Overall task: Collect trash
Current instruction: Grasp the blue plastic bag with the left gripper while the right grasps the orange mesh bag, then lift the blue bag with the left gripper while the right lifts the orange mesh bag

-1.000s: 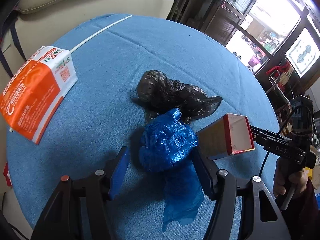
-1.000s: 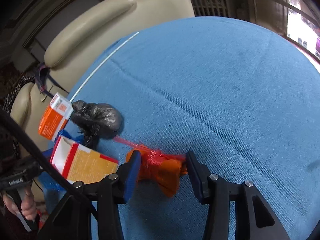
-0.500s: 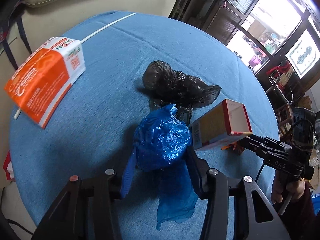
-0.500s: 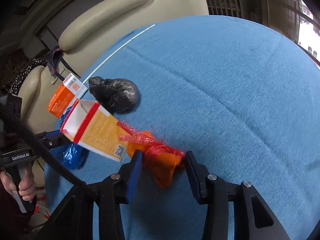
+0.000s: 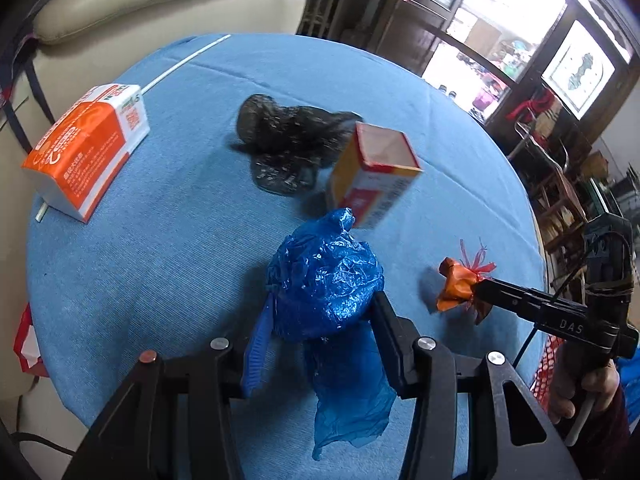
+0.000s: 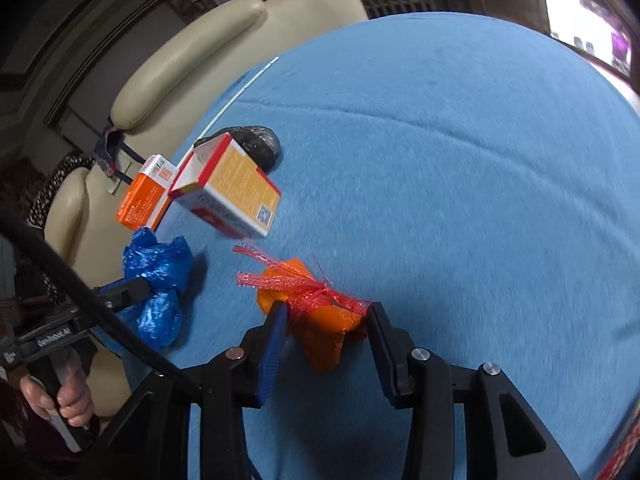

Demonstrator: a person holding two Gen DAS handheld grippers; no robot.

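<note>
My left gripper (image 5: 320, 320) is shut on a crumpled blue plastic bag (image 5: 326, 284), held above the blue table (image 5: 160, 264); it also shows in the right wrist view (image 6: 158, 276). My right gripper (image 6: 324, 324) is shut on an orange wrapper with red netting (image 6: 320, 312), also seen in the left wrist view (image 5: 460, 284). A yellow and red carton (image 5: 372, 172) with an open end lies tilted beside a black plastic bag (image 5: 280, 136). An orange and white carton (image 5: 88, 148) lies at the table's left edge.
A white straw (image 5: 184, 60) lies along the table's far left edge. A cream leather armchair (image 5: 132, 12) stands behind the table. Chairs and a glass door are to the right. The far right half of the tablecloth (image 6: 460, 140) is bare.
Both grippers have lifted and pulled back with their loads. The left closed on the blue bag. The yellow and red carton has shifted away from the right gripper and tipped over.
</note>
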